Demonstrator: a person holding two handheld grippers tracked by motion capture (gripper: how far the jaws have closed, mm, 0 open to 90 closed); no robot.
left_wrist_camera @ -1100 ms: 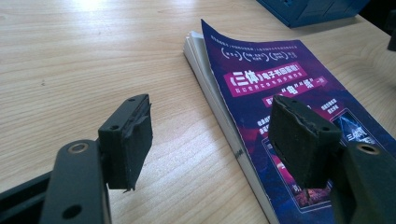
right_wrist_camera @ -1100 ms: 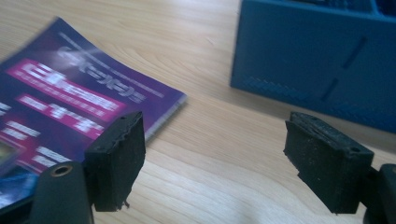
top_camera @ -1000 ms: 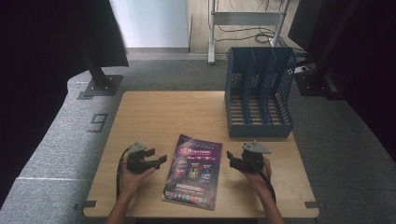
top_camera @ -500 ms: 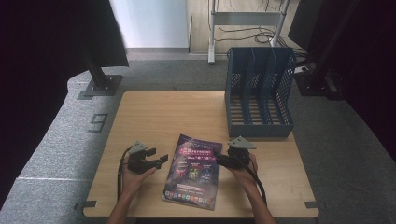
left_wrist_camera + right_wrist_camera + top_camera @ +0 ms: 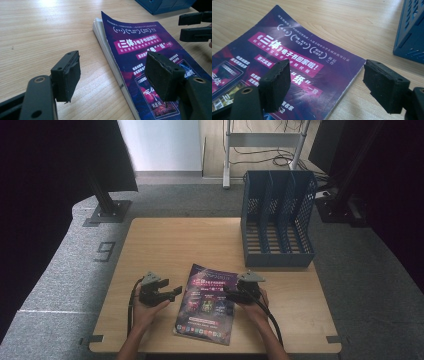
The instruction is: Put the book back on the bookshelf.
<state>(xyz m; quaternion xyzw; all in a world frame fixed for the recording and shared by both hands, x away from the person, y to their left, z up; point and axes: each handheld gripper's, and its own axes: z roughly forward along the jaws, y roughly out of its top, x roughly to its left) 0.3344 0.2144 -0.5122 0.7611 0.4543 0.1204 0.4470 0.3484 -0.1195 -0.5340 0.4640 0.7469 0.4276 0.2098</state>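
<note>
A thick magazine [image 5: 206, 304] with a purple cover lies flat on the wooden table [image 5: 175, 245], near the front edge. My left gripper [image 5: 173, 292] rests just off its left edge, open, jaws pointing at the spine side. In the left gripper view the magazine [image 5: 150, 47] lies ahead, its page edge between the open pads [image 5: 67, 75]. My right gripper [image 5: 228, 295] is open over the magazine's right edge. In the right gripper view the cover [image 5: 287, 47] and its right edge lie between the open pads [image 5: 384, 85]. Neither gripper holds anything.
A blue three-slot file rack [image 5: 277, 220] stands at the table's back right, close behind the right hand; its corner shows as the rack [image 5: 412, 30] in the right gripper view. The right gripper [image 5: 195, 26] appears across the magazine in the left gripper view. Cables trail toward the front edge.
The right gripper has moved left from the bare table onto the magazine's right edge. The left gripper and the magazine have stayed put.
</note>
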